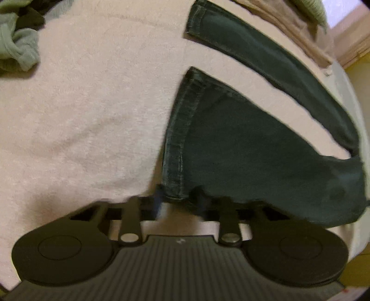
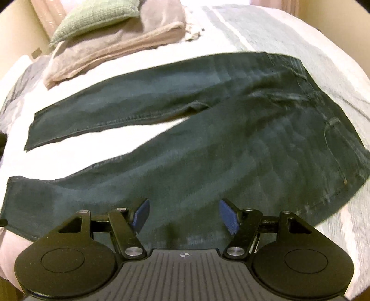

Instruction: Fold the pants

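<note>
Left hand-held gripper (image 1: 178, 196) is low at the near leg's hem; can't tell if clamped. Right hand-held gripper (image 2: 184, 216): jaws apart, empty, over the near leg. Dark green jeans (image 2: 231, 129) lie flat on the bed (image 1: 81, 115), legs splayed. No fold made yet; whole job left.

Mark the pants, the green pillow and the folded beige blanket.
pants (image 2: 231, 143), right wrist view, on the upper near leg.
green pillow (image 2: 92, 20), right wrist view, on its face.
folded beige blanket (image 2: 111, 51), right wrist view, on its top layer.
</note>
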